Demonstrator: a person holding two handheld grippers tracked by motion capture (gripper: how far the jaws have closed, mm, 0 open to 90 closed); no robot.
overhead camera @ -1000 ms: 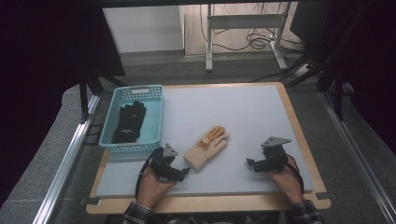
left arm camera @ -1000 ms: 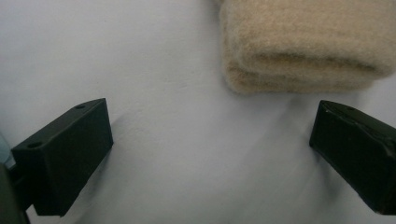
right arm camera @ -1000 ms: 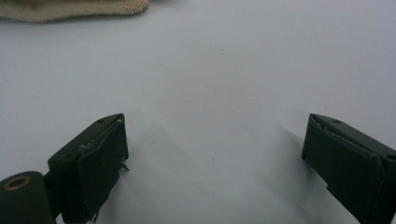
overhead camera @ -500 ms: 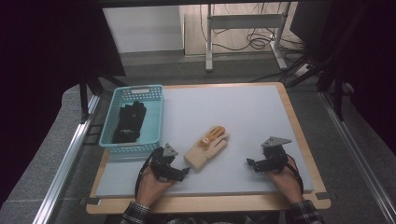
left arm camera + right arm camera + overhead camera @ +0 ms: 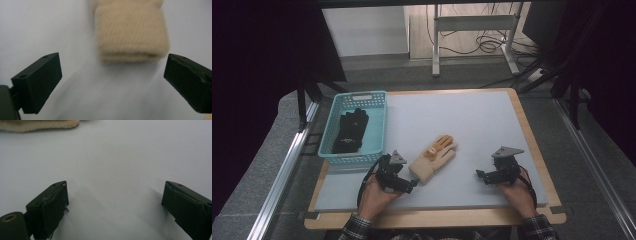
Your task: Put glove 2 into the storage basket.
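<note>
Two gloves are present in the high view: a beige knit glove lies flat on the grey table, cuff toward the person, and a black glove lies inside the turquoise basket at the table's left edge. The basket holds nothing else that can be made out. The left gripper sits just beside the beige cuff; the right gripper rests on the bare surface, well apart from the glove.

In the left gripper view, the left gripper has its jaws spread wide, gripping nothing. The folded cuff of the beige knit glove lies just ahead, centred between the jaws but not yet between them. Recommended procedure: advance until the cuff sits fully within the jaws, keep the lower jaw low against the table, and close on both knit layers so the glove lifts as one piece toward the basket.

In the right gripper view, the right gripper also stands wide apart and empty; an edge of the beige glove appears at upper left.
</note>
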